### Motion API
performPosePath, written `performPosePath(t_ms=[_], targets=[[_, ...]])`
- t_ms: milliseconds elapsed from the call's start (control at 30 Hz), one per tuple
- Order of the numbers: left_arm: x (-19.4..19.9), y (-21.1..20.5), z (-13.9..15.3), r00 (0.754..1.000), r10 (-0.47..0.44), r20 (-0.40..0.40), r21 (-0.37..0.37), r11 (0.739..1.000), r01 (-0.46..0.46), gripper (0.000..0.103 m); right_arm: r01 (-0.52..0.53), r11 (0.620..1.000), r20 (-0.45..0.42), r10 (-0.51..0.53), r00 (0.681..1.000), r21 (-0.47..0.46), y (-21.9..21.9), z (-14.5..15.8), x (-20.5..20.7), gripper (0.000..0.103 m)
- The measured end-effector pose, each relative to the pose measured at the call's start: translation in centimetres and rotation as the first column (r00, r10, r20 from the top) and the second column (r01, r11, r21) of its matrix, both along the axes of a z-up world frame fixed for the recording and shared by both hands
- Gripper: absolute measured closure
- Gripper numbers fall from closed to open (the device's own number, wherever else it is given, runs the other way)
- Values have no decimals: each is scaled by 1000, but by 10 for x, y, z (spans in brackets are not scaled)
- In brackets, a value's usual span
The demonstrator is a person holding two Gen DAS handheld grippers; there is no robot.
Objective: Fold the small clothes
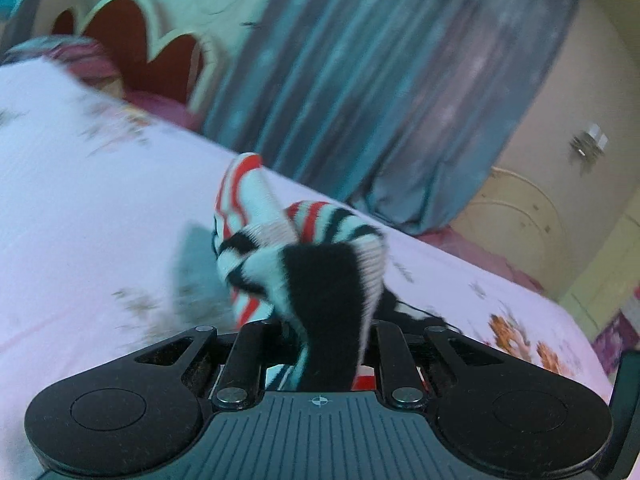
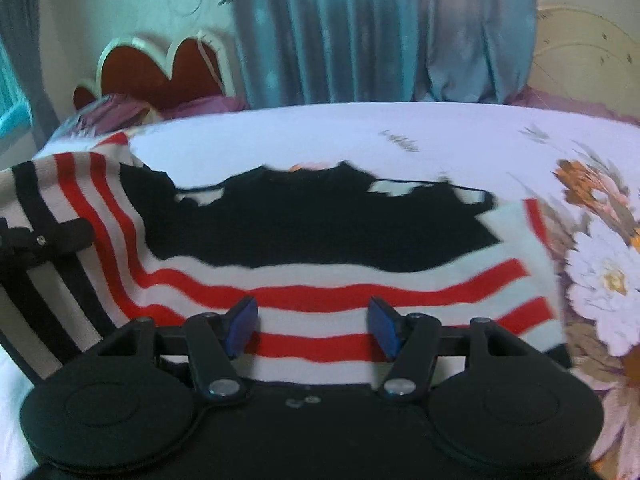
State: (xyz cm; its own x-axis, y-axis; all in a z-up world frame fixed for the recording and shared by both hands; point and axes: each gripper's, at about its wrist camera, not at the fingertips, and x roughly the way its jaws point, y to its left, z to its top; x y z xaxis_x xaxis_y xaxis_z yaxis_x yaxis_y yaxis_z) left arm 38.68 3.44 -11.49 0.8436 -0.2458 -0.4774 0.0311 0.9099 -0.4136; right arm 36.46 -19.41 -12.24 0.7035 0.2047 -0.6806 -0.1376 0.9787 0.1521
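A small knit garment with red, white and black stripes and a black upper part lies on the bed. My right gripper is open just above its near striped edge, blue pads apart and empty. My left gripper is shut on a bunched black and striped part of the garment and holds it lifted off the bed. The left gripper also shows at the left edge of the right wrist view, under the raised striped fabric. The left fingertips are hidden by cloth.
The bed has a white floral sheet. A red scalloped headboard and purple pillows are at the far left. Blue-grey curtains hang behind the bed. A cream wardrobe stands beyond the bed's far side.
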Motion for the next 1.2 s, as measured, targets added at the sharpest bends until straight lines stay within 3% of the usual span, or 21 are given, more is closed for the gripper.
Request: performPosePath(t_ms=[167, 267, 400, 467, 500, 567, 600, 633, 733, 867, 1000, 1067, 1200], targets=[[1, -49, 16, 991, -130, 37, 44, 991, 128, 87, 60, 997, -6, -59, 998, 52, -49, 6, -6, 43], [-3, -85, 17, 973, -226, 38, 84, 971, 222, 87, 100, 993, -15, -100, 995, 55, -74, 5, -11, 43], [-9, -125, -6, 946, -321, -46, 171, 930, 324, 87, 148, 986, -30, -146, 989, 71, -104, 3, -19, 43], [-18, -142, -17, 932, -350, -95, 275, 891, 362, 85, 169, 982, -38, -166, 985, 85, -117, 2, -21, 43], [-24, -147, -19, 929, -358, -90, 322, 873, 367, 81, 176, 978, -48, -172, 984, 108, -123, 2, -21, 43], [-34, -151, -15, 917, -388, -87, 358, 847, 393, 64, 191, 967, -63, -183, 981, 166, -134, 2, -20, 43], [-38, -151, -11, 908, -408, -91, 349, 841, 413, 47, 199, 960, -71, -189, 979, 199, -138, 4, -19, 42], [-42, -149, -6, 899, -428, -91, 335, 837, 432, 36, 203, 952, -79, -190, 979, 228, -142, 5, -17, 41], [-58, -140, 6, 881, -465, -89, 332, 820, 467, 32, 192, 928, -107, -166, 980, 318, -144, 8, -10, 37], [-76, -116, 19, 885, -459, -76, 259, 848, 462, 32, 131, 923, -138, -87, 987, 360, -132, 8, 2, 37], [-84, -74, 37, 934, -356, -36, 239, 904, 354, 32, 119, 904, -204, -37, 978, 410, -118, -5, 13, 39], [-84, -55, 43, 958, -288, -11, 228, 932, 283, 32, 116, 902, -227, -20, 974, 416, -112, -10, 17, 49], [-61, -26, 42, 986, -161, -35, 222, 961, 165, 32, 115, 905, -253, -8, 967, 411, -101, -16, 22, 51]])
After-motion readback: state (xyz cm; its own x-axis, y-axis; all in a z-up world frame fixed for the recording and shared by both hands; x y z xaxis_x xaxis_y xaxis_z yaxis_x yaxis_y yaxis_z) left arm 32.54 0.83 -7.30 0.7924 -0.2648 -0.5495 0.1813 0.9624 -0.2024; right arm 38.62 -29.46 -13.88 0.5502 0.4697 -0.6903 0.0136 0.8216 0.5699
